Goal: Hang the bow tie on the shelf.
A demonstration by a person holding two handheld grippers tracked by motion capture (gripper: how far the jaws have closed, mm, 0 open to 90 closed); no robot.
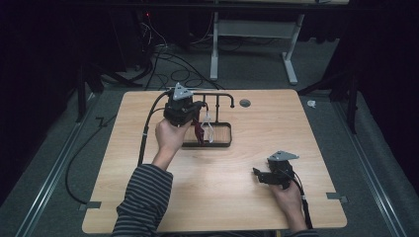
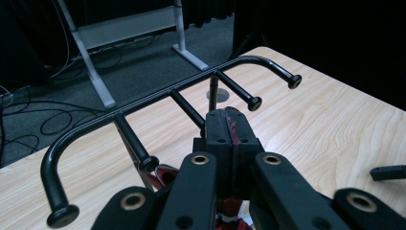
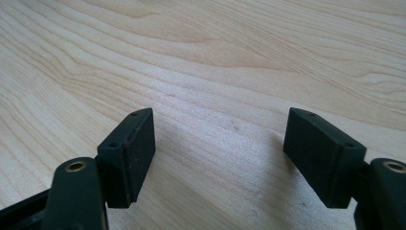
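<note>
Between the left gripper's [image 2: 230, 139] closed jaws, a thin dark-red item [image 1: 199, 131], possibly a strap or handle, hangs just short of the black peg rack [image 2: 158, 98] over its tray [image 1: 223, 143]. It could snag or miss a peg. The right gripper [image 3: 220, 153] rests spread, empty, on the wooden table [image 1: 217, 197].

Light wood table [image 1: 296, 128] on grey carpet floor [image 1: 59, 163]. White desk frame [image 1: 254, 29] at far side, black cables [image 1: 168, 61] coiled far left. Surroundings dark.
</note>
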